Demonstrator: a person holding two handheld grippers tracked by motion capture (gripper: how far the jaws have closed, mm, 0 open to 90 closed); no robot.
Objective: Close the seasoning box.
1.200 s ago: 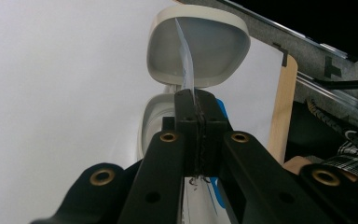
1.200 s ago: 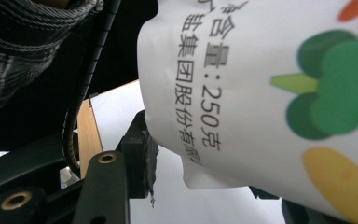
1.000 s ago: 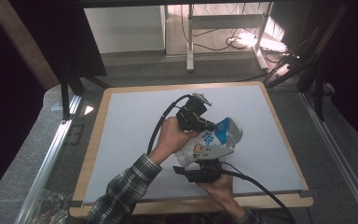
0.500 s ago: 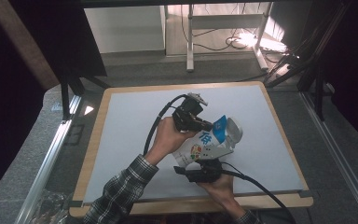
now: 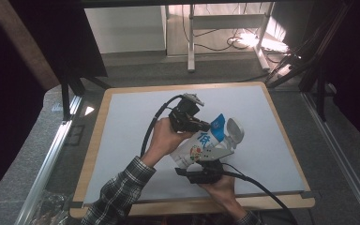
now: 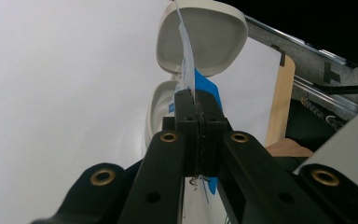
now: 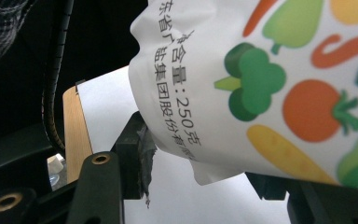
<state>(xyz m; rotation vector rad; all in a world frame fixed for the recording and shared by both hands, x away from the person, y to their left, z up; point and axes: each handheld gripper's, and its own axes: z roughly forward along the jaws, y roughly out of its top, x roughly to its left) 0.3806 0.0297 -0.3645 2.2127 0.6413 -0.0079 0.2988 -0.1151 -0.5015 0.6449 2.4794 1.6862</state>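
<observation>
A white bag (image 5: 200, 144) with a blue top and printed vegetables (image 7: 261, 84) hangs tilted over the table, between my two grippers. My left gripper (image 5: 206, 125) is shut on the thin top edge of the bag (image 6: 186, 70), its pads pressed flat together on it (image 6: 197, 100). My right gripper (image 5: 199, 161) holds the lower end of the bag from below. There the left pad (image 7: 142, 144) presses the bag's side, and the bag hides the other jaw. A white container (image 5: 235, 130) with its hinged lid (image 6: 209, 37) open lies just beyond the bag's top.
The work surface is a white mat (image 5: 131, 140) on a board with a wooden rim (image 5: 93, 154). Black cables (image 5: 150, 129) trail from both grippers across the mat. Metal rails (image 5: 51, 159) run along both sides, and a frame with loose wires (image 5: 225, 42) stands behind the table.
The left gripper and the bag's top have shifted slightly left, so the open white container now shows beside the blue top. The right gripper has stayed in place.
</observation>
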